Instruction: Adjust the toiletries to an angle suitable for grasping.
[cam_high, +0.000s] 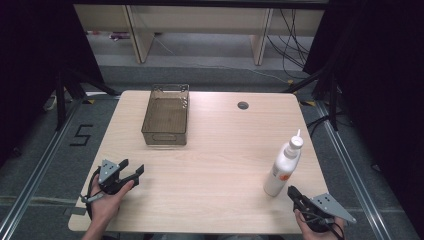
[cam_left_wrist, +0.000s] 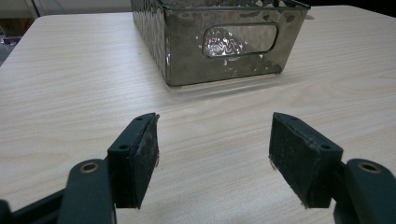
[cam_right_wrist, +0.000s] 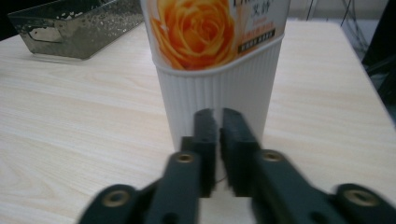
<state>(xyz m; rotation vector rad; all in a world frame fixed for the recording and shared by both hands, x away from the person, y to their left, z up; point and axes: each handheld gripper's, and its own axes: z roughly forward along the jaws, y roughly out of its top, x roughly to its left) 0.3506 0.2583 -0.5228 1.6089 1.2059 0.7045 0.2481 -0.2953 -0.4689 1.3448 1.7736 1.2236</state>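
Observation:
A white bottle with a nozzle cap and an orange rose label stands upright on the table's right side. My right gripper sits just in front of its base, jaws shut with nothing between them; in the right gripper view the bottle rises directly behind the shut gripper. My left gripper rests near the front left corner, held by a hand, jaws open and empty. In the left gripper view the open gripper faces the metal basket.
A dark metal mesh basket stands empty at the table's back left. A round cable hole lies at the back centre. The wooden table spreads between basket and bottle. Shelving and cables lie beyond the far edge.

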